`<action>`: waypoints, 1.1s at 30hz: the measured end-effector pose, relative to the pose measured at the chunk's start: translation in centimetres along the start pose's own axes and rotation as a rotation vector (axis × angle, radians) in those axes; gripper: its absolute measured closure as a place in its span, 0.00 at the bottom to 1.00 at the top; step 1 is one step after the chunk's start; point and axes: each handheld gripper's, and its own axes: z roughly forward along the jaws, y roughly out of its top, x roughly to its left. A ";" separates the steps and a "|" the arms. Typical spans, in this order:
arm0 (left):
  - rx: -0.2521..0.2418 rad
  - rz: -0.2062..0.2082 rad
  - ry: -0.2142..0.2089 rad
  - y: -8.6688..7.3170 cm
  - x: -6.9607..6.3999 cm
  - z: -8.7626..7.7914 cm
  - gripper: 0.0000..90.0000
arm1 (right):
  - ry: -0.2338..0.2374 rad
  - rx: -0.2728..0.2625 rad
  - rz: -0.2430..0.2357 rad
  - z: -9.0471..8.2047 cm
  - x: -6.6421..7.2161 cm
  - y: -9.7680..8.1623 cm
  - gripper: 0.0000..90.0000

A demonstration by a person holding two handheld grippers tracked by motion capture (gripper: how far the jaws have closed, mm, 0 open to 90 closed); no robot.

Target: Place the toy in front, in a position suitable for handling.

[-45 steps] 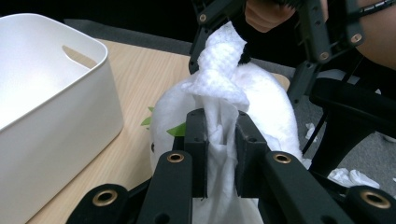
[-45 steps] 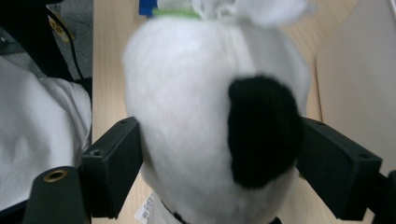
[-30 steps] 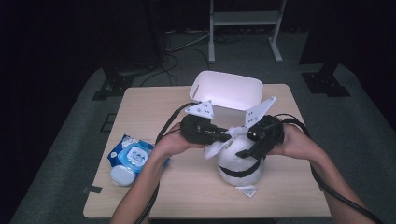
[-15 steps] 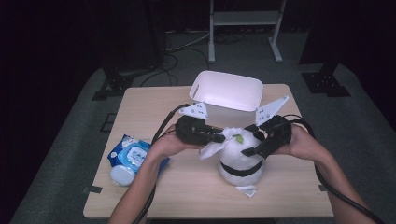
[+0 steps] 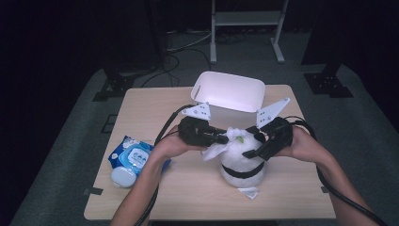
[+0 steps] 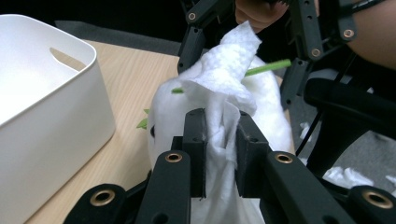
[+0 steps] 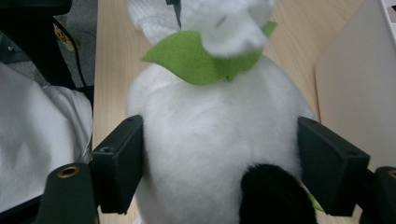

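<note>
Left gripper pinched narrow, right gripper spread wide, facing.

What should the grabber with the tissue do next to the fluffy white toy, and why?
Probably rub the wipe gently over the toy's top. The left gripper is shut on the wipe, which already drapes the plush toy by its green leaf, and the right gripper clamps the toy steady.

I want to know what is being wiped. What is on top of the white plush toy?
A crumpled white wipe lies over the top of the white plush toy, around its green leaf. The wipe covers the toy's crown.
</note>
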 end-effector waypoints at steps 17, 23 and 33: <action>0.017 0.000 0.000 0.5 0.0 1.1 0.86 | -0.036 0.199 -0.018 -0.2 0.2 3.1 0.13; 0.014 0.009 -0.012 0.7 -0.1 1.7 0.86 | -0.062 0.313 -0.041 1.0 0.6 4.1 0.06; 0.006 -0.003 0.019 0.3 0.4 0.6 0.85 | -0.111 0.263 -0.083 1.6 0.5 3.6 0.37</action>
